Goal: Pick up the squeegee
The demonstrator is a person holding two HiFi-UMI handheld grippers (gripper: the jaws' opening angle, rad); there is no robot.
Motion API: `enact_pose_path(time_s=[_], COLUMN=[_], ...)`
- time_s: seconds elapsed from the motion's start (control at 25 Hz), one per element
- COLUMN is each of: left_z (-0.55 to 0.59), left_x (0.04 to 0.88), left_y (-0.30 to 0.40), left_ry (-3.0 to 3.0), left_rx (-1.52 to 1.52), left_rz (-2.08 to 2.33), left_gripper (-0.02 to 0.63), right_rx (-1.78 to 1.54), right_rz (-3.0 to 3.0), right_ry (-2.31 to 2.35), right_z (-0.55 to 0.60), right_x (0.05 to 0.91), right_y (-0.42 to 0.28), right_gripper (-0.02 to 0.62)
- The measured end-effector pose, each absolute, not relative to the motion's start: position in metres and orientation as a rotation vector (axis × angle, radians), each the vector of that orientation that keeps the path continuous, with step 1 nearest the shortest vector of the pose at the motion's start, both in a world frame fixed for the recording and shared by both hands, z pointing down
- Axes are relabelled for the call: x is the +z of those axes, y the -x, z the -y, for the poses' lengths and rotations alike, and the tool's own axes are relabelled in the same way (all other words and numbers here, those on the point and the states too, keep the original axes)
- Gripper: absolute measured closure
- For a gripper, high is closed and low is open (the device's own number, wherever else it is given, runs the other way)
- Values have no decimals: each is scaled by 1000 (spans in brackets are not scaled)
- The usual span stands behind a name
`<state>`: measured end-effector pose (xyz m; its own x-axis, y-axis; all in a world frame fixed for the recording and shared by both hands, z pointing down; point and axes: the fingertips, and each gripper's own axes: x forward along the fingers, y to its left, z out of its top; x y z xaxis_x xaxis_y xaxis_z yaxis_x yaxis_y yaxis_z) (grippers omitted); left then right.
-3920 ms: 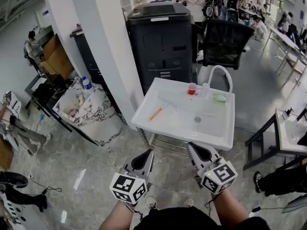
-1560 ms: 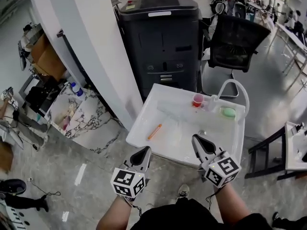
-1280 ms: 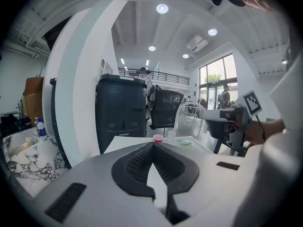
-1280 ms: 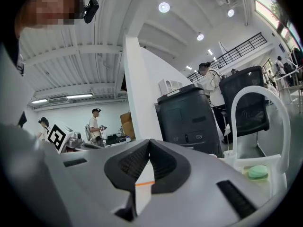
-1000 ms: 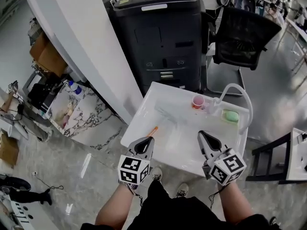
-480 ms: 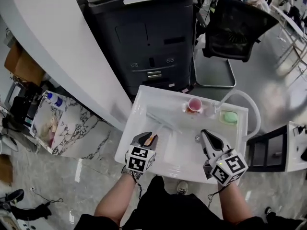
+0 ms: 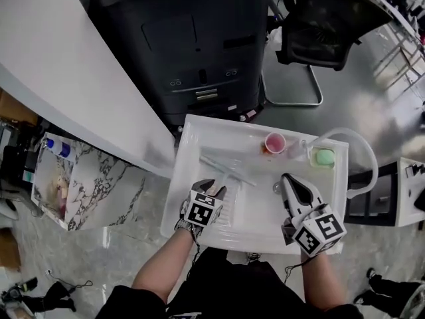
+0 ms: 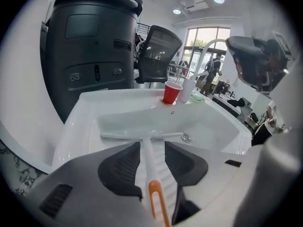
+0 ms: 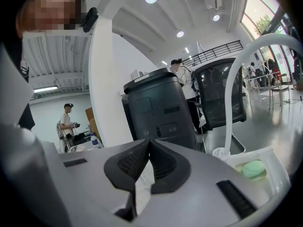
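Stands wide open at the left gripper, jaws just spread, with the white handle of the squeegee running up between the pads and neither pad pressing on it. Looks deliberate: points down along the handle, so that one closing would catch the shaft just above its orange end, probably the firmest hold on a thing lying flat. Lies, that squeegee, in the basin of the sink, blade across the far side, handle toward the near rim.

Sits closed at the right gripper, tips meeting, nothing between them. Hovers over the right part of the basin, by the drain as seen from above, apart from the squeegee. Probably parked out of the way, since one grip seems enough here.

Gives, in the left gripper view, what the head view cannot: the gap on either side of the handle, covered from above by the marker cube. Shows, in the head view, the whole layout instead: cup, green soap and hose along the far rim, well clear of the blade. Adds little in the right gripper view: closed jaws aimed almost level past the sink at the black machine, soap at lower right, squeegee out of sight.
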<state>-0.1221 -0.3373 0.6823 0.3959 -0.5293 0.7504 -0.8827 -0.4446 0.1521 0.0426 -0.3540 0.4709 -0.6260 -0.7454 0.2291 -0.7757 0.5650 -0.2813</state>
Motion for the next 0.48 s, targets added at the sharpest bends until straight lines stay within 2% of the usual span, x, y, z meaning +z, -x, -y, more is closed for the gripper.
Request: enact_pose_path(time_s=[0.48], left_z=[344], left_x=[740], left_y=[109], left_ry=[-2077], left_rx=[981], left_rz=[1050], left_gripper=[425], right_rx=[603], right_rz=[2579], right_ry=[-1458], right_z=[347], right_x=[493], right_y=[-62], right_gripper=[578])
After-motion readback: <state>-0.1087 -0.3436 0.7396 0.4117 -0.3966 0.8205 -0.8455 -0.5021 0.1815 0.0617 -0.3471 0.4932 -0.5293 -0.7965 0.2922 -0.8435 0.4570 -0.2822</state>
